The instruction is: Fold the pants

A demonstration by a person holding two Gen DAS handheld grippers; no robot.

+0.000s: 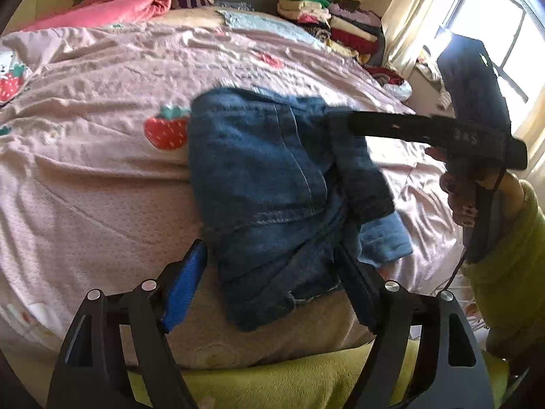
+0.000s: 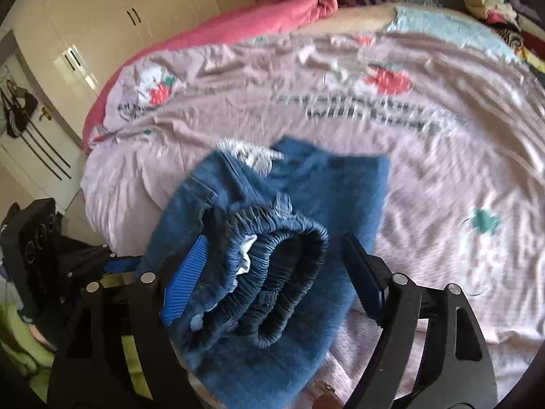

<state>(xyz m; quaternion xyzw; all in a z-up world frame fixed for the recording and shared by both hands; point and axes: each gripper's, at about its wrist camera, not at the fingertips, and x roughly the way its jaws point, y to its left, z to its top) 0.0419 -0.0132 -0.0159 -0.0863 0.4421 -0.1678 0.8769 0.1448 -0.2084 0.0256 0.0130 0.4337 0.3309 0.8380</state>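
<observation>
Blue denim pants [image 1: 259,170] lie in a folded bundle on the pink strawberry bedsheet [image 1: 102,177]. My left gripper [image 1: 270,252] is open around the bundle's near end, and its blue pad [image 1: 185,286] stands clear of the cloth. In the right wrist view the pants [image 2: 323,184] show their elastic waistband [image 2: 299,235] lying between the jaws of my right gripper [image 2: 274,248]. That gripper is open, with a gap on the black finger's [image 2: 361,272] side. A hand [image 1: 460,197] in a green sleeve holds the right tool above the pants' right side.
A pink quilt [image 1: 112,3] is heaped at the bed's far end. Stacked folded clothes [image 1: 340,17] sit by the curtained window [image 1: 487,17]. Cream wardrobes [image 2: 112,24] stand left of the bed. Green fleece [image 1: 289,381] covers the near edge.
</observation>
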